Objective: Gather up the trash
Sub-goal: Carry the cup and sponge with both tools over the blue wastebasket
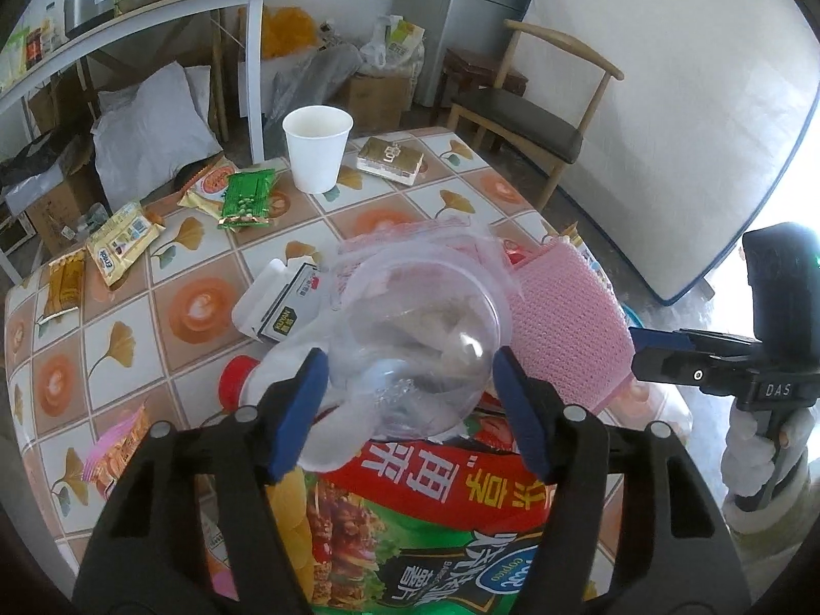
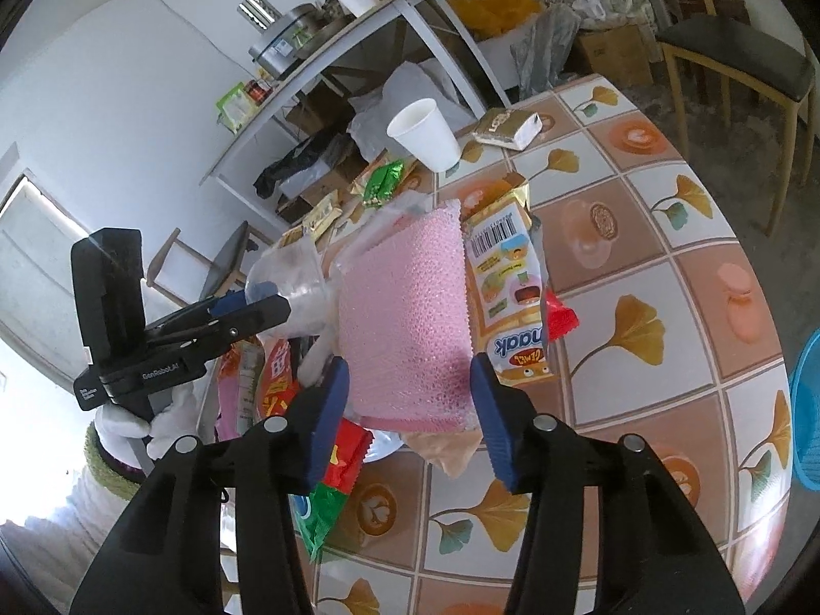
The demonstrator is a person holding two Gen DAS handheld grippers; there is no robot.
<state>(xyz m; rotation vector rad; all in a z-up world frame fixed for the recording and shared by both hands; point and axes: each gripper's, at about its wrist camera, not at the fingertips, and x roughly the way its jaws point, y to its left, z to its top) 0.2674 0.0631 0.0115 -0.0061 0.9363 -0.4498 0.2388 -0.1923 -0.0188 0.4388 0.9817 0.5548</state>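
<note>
I have the left gripper (image 1: 412,405) straddling a clear plastic cup (image 1: 415,343) lying on its side, open mouth pointing away from me; the pads look about touching its thin, slick wall, though I can't tell if they pinch. My right gripper (image 2: 410,410) stands spread either side of a pink bubble-wrap pouch (image 2: 405,307), soft and pebbled, its long axis running straight ahead on the table (image 2: 640,266).

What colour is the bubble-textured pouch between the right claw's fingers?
Pink. The bubble-textured pouch shows best in the right wrist view.
</note>
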